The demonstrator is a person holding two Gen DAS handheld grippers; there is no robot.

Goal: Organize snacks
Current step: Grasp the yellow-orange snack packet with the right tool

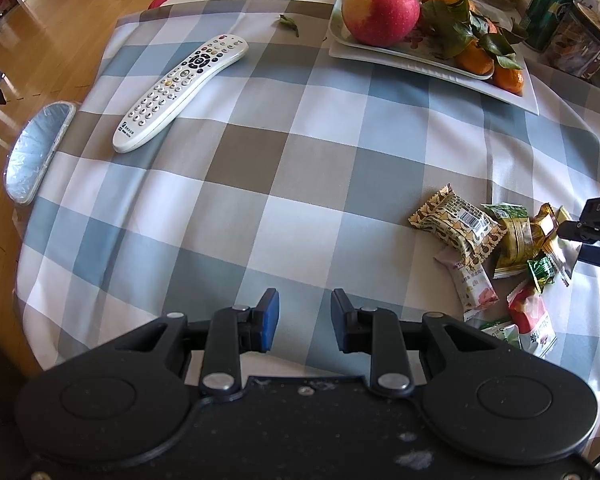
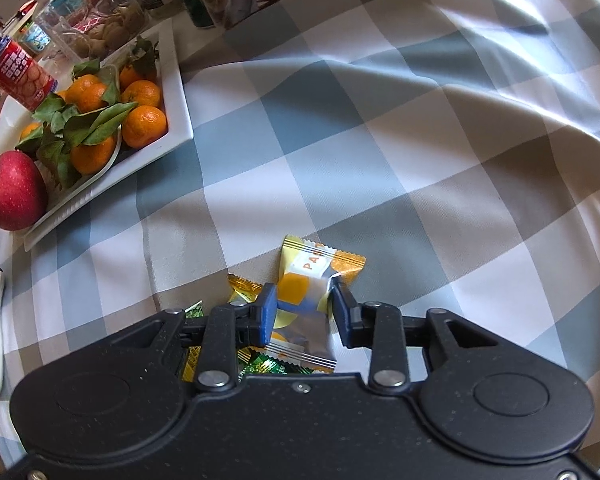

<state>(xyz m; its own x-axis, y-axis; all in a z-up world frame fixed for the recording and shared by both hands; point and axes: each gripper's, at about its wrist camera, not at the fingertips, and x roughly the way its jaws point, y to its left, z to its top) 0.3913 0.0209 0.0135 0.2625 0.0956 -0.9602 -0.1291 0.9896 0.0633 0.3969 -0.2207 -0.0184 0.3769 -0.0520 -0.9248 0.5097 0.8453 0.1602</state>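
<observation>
Right gripper: jaws apart astride the orange-and-white "PAS…" packet lying on the checked cloth, near the snack pile. Left gripper: open, empty. Right gripper body reads "DAS".

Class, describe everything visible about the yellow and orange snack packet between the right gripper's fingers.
The snack packet is a glossy pillow-style wrapper, sealed, with crimped zigzag ends, orange and yellow blocks, grey-blue patches and the letters "PAS" on a white band. It lies tilted on the checked tablecloth, over gold and green wrapped sweets. The right gripper straddles its middle; the wrapper creases at one blue pad, though a firm grip is not clear.
</observation>
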